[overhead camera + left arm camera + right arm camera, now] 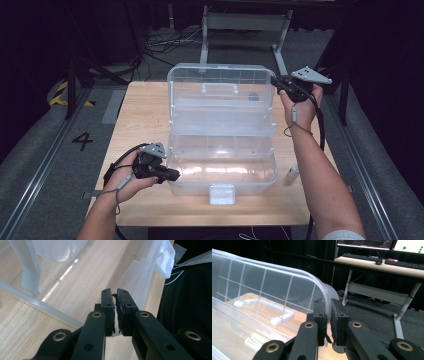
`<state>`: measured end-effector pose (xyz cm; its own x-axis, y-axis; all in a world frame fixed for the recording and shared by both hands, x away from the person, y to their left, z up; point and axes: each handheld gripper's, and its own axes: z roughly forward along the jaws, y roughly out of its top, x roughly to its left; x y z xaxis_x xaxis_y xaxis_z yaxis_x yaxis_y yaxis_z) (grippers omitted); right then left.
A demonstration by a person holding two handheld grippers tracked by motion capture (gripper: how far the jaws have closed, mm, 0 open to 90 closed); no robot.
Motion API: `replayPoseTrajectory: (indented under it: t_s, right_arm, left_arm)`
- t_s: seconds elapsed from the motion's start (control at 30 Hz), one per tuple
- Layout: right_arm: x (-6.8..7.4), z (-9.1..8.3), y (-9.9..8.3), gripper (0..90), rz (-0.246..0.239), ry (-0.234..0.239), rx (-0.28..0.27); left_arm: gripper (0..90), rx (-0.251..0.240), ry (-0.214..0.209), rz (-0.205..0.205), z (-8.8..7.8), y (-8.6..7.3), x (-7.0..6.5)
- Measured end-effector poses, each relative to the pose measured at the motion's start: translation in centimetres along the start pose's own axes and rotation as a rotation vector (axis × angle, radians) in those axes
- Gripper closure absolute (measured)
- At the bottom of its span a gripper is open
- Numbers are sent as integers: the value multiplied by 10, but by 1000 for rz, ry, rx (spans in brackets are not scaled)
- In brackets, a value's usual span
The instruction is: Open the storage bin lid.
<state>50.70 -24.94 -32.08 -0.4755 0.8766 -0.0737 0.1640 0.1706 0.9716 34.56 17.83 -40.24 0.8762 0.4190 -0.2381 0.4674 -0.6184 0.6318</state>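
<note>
A person works an open clear plastic box (222,165) on a wooden table (140,115). The left gripper (172,174) pinches the base's near-left wall between closed jaws, apparently to steady it; the tub stretches ahead of those jaws. The right gripper (276,80) is clamped on the upright lid (220,90) at its far-right corner, probably to hold or swing it; the gridded panel runs left of its jaws. A white latch (222,194) hangs at the front.

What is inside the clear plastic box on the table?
The box looks empty: the wooden table shows through its clear bottom. The raised lid carries a handle. Nothing hides the interior.
</note>
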Motion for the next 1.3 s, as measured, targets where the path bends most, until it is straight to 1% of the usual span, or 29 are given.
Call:
replayPoseTrajectory:
  t_s: [0.07, 0.23, 0.3, 0.4, 0.73, 0.83, 0.9, 0.97, 1.3]
  right_arm:
    - [-1, 2, -1, 837, 7, 2, -2]
    - [-3, 6, -2, 834, 11, 11, -1]
    - [-7, 10, -3, 832, 19, 28, 1]
    - [-10, 13, -4, 830, 28, 38, 3]
    - [-13, 21, -6, 827, 30, 39, 15]
    - [-15, 24, -7, 827, 41, 44, 18]
    - [-17, 25, -8, 828, 64, 51, 21]
    - [-18, 27, -9, 827, 73, 56, 26]
    - [-21, 37, -11, 825, 72, 52, 46]
  left_arm:
    - [842, 5, 0, 0, 0, 0, 0]
    - [839, 2, -3, -2, 0, 0, 0]
    - [839, 1, -5, -6, 0, 0, 0]
    - [839, 3, -5, 0, 0, 0, 1]
    - [834, 1, -4, -2, 0, 0, 1]
    - [834, 2, -4, -1, 0, 0, 1]
    - [834, -1, -7, -2, 0, 0, 1]
    - [833, -1, -8, -1, 0, 0, 1]
    - [828, -3, -10, -2, 1, 0, 1]
